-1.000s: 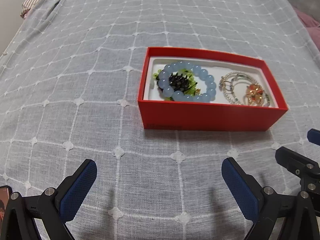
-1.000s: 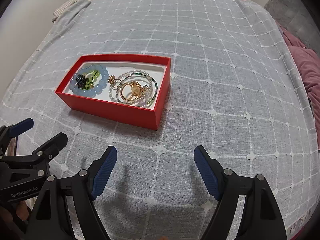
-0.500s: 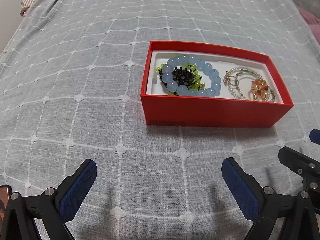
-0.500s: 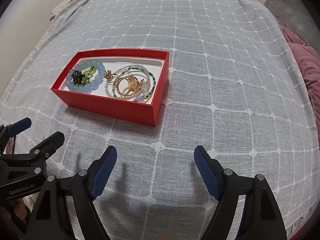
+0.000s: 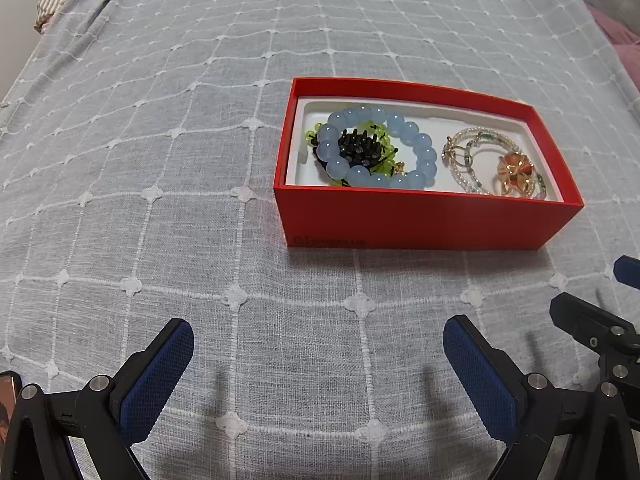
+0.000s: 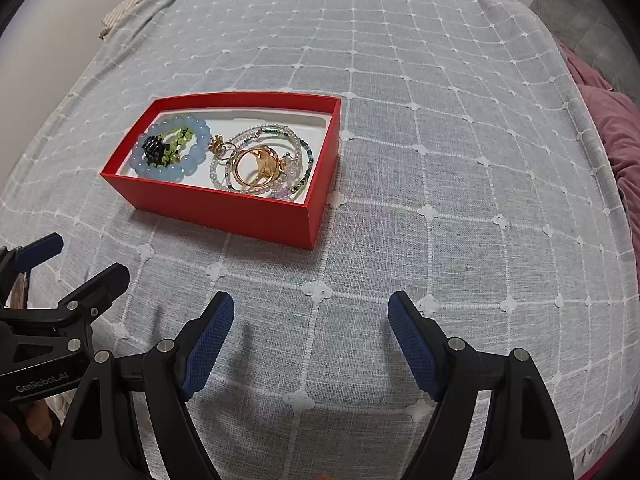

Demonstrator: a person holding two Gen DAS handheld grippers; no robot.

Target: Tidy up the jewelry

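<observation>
The red box [image 5: 424, 216] sits on the bed [image 5: 160, 160], at about one o'clock in the left wrist view and eleven o'clock in the right. Inside, a blue bead bracelet [image 5: 424, 152] rings a black hair clip [image 5: 360, 148], while thin beaded strands [image 6: 276, 132] coil around a gold ring [image 6: 256, 164], probably gathered there for sorting. The left gripper [image 5: 318, 360] and right gripper [image 6: 310, 332] hover short of the box, jaws spread wide and holding nothing, seemingly ready to reach in.

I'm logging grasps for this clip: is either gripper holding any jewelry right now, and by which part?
Nothing is held. The left gripper and right gripper are both open over the bedspread; the jewelry lies in the red box.
</observation>
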